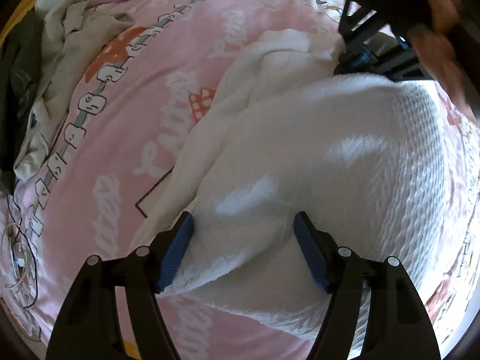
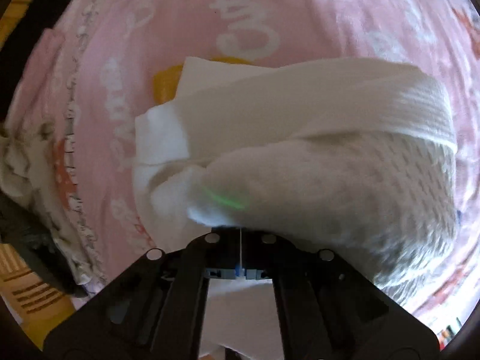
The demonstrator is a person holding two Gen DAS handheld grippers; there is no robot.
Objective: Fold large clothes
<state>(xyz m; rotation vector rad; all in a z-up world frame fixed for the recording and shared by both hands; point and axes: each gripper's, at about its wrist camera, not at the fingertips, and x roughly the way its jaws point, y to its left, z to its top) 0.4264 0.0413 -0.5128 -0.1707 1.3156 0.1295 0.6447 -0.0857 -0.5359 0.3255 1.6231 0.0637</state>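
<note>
White fleece garment (image 1: 315, 156) lies bunched on the pink printed bedspread (image 1: 135, 120). The right gripper (image 2: 231, 231) has its jaws clamped on a fold, likely to carry it over; the left gripper (image 1: 243, 249) straddles the fleece, jaws apart, not yet pinching.

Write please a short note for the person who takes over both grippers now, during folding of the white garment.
Left gripper: open, fingers on either side of the white garment, not pinching.
Right gripper: shut on the garment's edge.
Garment lies bunched on the pink bedsheet; other crumpled clothes wait at the bed's edge.
Done: one edge gripped.
Left: grip with the left, spread flat, fold.
</note>
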